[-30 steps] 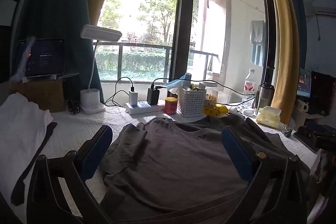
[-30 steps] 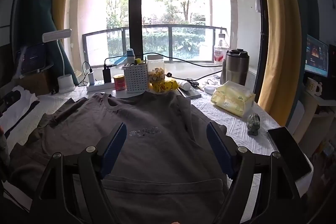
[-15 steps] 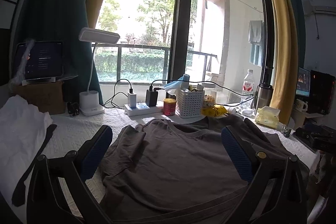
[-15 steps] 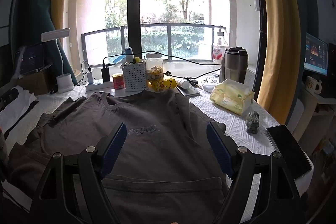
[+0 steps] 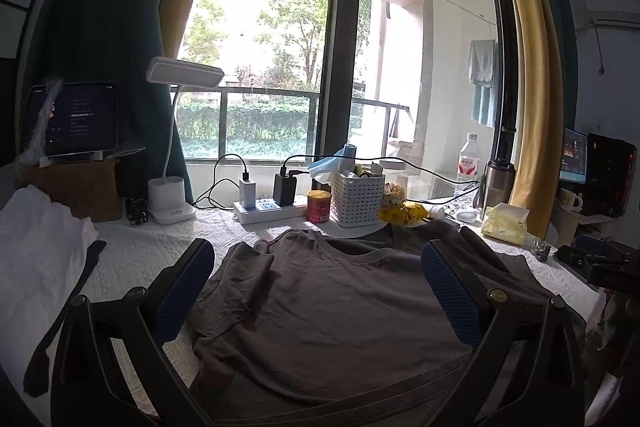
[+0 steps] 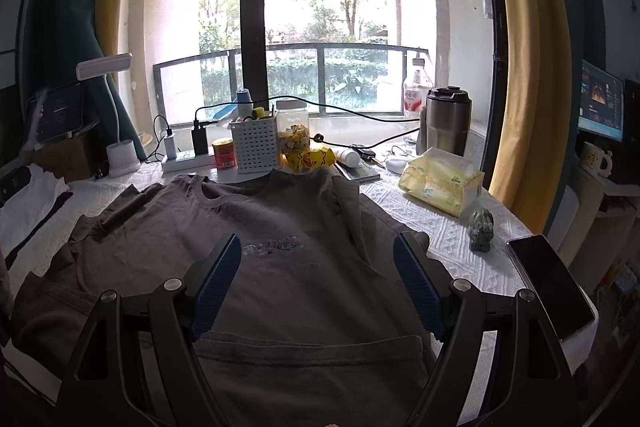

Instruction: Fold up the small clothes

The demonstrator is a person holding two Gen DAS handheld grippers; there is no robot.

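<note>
- Grey cotton fills the left wrist view: the T-shirt (image 5: 332, 311) lies face up on the white quilted surface (image 5: 140, 255), collar toward the white basket (image 5: 357, 200), its near sleeve rumpled, no fold made in what shows.
- Left tongs (image 5: 320, 291) hang above the shirt on the near side of the basket, jaws spread wide with nothing between the blue pads.
- White clothing (image 5: 36, 251) sits far to the left of the basket; whether it is folded I cannot tell.
- Right wrist view: the same T-shirt (image 6: 256, 251) lies spread in front of the basket (image 6: 256, 147), printed chest up; a hem line crosses near the bottom, so the lower part may be turned up.
- Right tongs (image 6: 316, 279) are wide open and empty over the chest.
- By my reading, almost all the folding is left.
</note>
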